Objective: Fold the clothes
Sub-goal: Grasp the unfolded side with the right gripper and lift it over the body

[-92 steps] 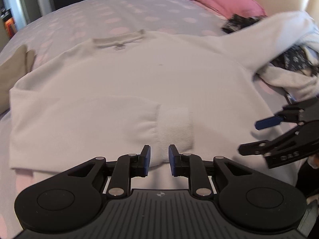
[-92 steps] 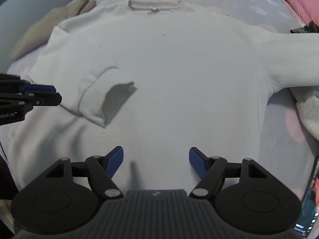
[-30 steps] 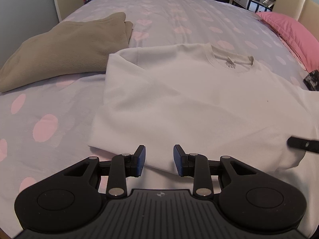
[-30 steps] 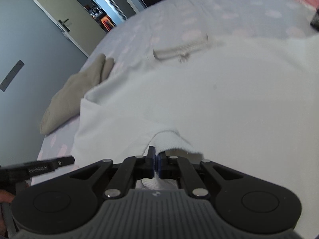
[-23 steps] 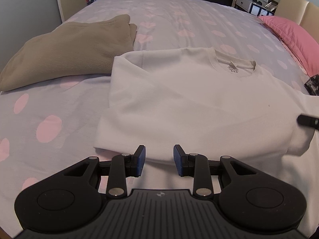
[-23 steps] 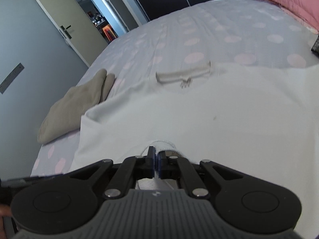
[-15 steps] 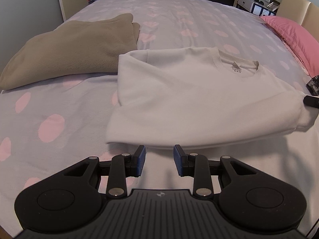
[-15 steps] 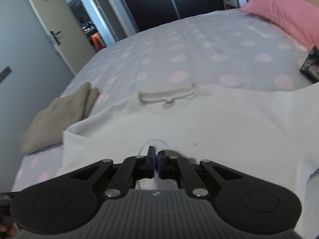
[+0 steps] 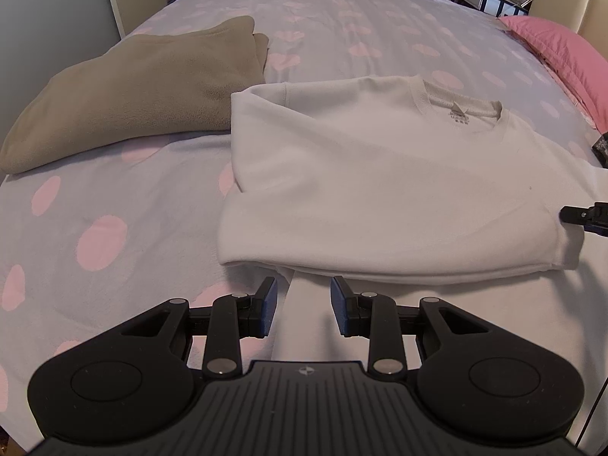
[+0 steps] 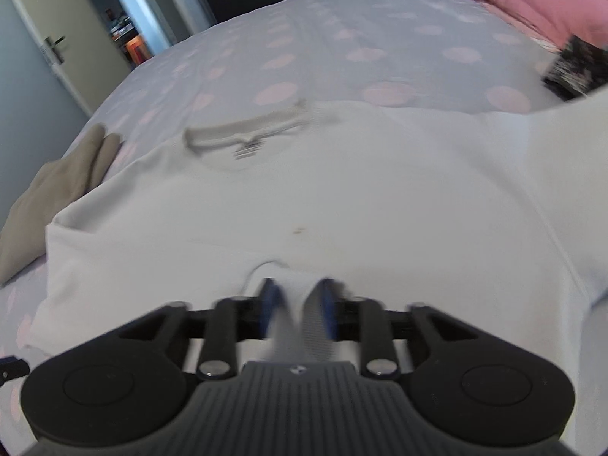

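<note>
Lying flat on a bed (image 9: 114, 197) with a grey cover dotted in pink, a white sweatshirt (image 9: 380, 174) has its collar (image 9: 459, 108) pointing away toward the far side. One sleeve is folded across the chest, and its ribbed cuff (image 10: 294, 285) sits at the near middle of the garment.

From the left wrist view, the left gripper (image 9: 303, 300) hovers low at the near left edge of the sweatshirt. Its blue-padded fingers (image 9: 268, 302) stand apart, with nothing between them but the white fabric lying below. At the right edge of this view, the black tip of the right gripper (image 9: 585, 218) reaches in beside the folded sleeve's end.

From the right wrist view, which is blurred, the right gripper (image 10: 298, 306) is at the cuff. Its fingers are parted a little, and the cuff's fabric lies in the gap between them; whether the pads touch it cannot be made out.

A folded tan garment (image 9: 136, 87) rests on the bed just left of the sweatshirt, touching its shoulder. A pink pillow (image 9: 562, 51) lies at the far right, with a dark patterned item (image 10: 573, 70) near it. An open door (image 10: 60, 34) shows beyond the bed.
</note>
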### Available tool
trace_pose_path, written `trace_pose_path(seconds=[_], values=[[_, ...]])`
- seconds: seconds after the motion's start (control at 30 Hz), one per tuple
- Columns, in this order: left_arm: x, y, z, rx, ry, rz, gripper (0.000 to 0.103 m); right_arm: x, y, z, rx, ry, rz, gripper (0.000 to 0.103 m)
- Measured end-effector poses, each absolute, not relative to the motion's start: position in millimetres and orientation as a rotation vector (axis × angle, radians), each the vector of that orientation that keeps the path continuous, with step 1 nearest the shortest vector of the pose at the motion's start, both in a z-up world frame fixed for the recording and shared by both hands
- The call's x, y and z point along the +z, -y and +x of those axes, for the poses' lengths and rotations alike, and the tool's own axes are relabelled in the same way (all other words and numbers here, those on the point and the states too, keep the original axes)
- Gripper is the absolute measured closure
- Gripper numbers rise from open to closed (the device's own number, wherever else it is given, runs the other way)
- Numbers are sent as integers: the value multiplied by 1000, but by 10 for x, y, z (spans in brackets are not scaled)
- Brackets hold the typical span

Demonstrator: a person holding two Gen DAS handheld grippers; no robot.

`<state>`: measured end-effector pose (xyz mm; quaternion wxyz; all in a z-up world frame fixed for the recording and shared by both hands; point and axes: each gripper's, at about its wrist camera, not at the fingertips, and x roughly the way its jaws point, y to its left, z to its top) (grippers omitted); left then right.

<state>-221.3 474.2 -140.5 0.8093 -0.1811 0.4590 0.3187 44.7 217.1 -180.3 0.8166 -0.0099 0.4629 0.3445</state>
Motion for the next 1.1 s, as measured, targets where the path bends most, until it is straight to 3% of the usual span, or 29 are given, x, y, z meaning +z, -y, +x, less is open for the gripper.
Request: trace_pose_path(seconds=[0.23,0.37,0.5,0.63,0.8,0.87,1.1], values=[[-1417,-4791,-2224,685,-982,-386,74,-1855,-1777,492,714,-1028,114,64],[-1413,-4832,-2265,679,-985,-377,74,-1873,-1639,466,748,-1078,208,52],[-1410,-4873,-2307,673,-988,-367,73,-1954,-1646,398,778,-1119,240,51],[-1445,-4896,-2348,681,-1017,-345,63,-2083,-1666,338,789,-1170,272,51],[-1566,-4912,-2323,689,-1063,-320,63,-2270,-1768,245,801,-1235,322,60],[-1606,-4925,-2309,695,-1073,-312,63,-2272,-1821,220,816,-1240,336,84],[-1686,-5027,-2319,707,-1038,-351,63,-1800,-1917,306,861,-1116,344,89]])
